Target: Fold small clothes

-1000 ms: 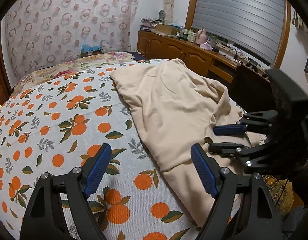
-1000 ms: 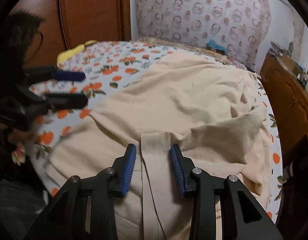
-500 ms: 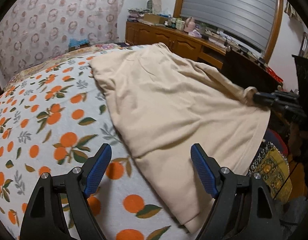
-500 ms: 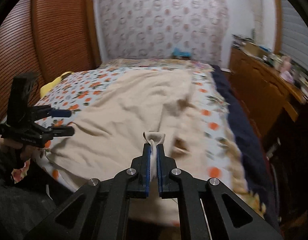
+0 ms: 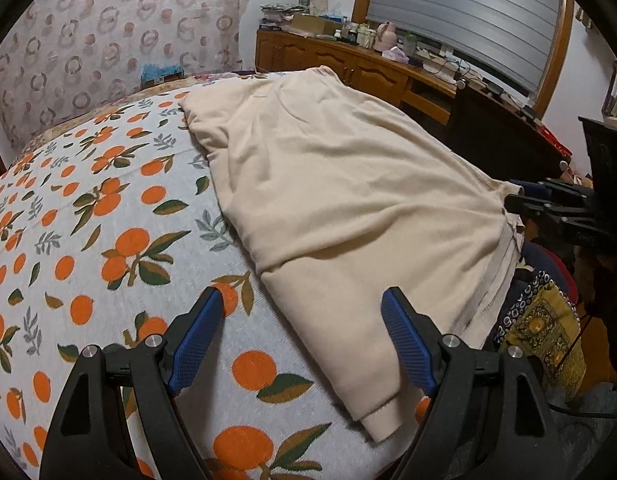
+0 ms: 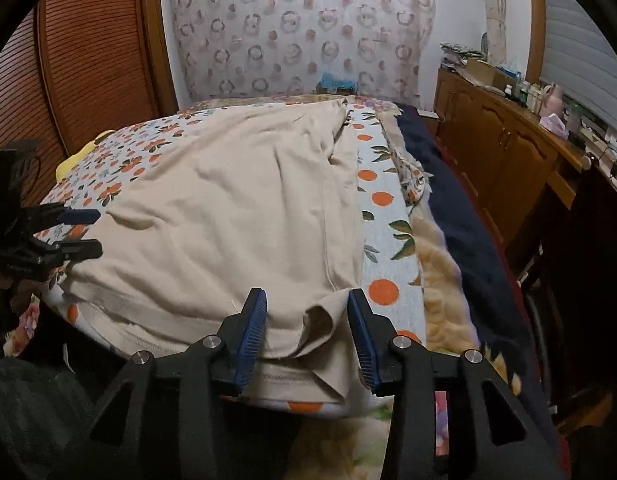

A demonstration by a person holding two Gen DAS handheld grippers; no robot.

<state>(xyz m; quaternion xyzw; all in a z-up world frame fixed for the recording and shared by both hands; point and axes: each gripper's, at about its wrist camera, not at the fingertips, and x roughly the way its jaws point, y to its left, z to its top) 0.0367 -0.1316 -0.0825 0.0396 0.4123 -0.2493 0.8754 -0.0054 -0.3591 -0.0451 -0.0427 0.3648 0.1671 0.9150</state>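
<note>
one beige garment [image 5: 348,208] (lengthwise up bed [image 5: 88,220]), right claw [image 6: 306,330] just opening

A bed is covered by a white sheet [image 5: 108,248] printed with oranges and leaves. A beige garment [image 5: 340,208] is spread flat across it, reaching to the near edge. A dark blue blanket [image 6: 464,208] is laid along one side.

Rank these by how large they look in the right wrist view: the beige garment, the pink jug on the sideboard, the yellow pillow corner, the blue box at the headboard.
1. Beige garment, by far.
2. Yellow pillow corner and blue box look similar; I cannot rank them.
3. Pink jug, though it is far from the camera.
</note>
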